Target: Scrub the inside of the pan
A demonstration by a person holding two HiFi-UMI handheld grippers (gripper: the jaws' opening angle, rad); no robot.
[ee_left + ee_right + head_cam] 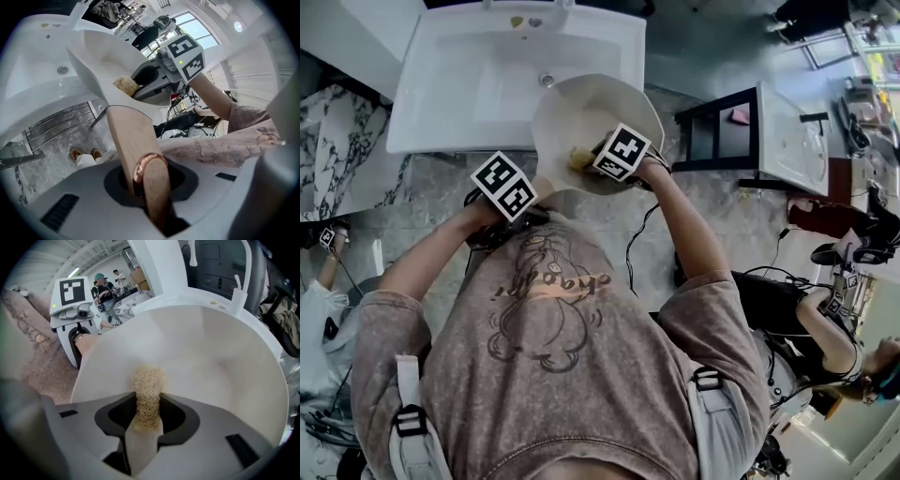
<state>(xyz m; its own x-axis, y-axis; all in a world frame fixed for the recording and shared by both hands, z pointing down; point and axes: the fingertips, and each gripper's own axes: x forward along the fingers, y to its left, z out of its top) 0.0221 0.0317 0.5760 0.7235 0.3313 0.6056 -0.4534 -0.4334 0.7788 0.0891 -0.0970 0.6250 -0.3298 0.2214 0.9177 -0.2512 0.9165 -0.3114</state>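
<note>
Pan (pixel 572 117) tilted over the white sink (pixel 459 84), one scrubber (pixel 148 380) against its inside
My left gripper (pixel 151 190) is clamped on the single wooden handle (pixel 131 140), rounded, with a copper ring (pixel 140 166) near its end and the smooth cream pan beyond it; my right gripper (pixel 147 416) pinches the coarse, straw-coloured fibrous scrubber, pressed to the pan's inner wall just ahead of its jaws

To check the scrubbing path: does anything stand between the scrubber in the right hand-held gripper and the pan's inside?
Nothing visible does. The scrubber, clamped in the right hand-held gripper, seems to touch the bare inner wall of the pan.
</note>
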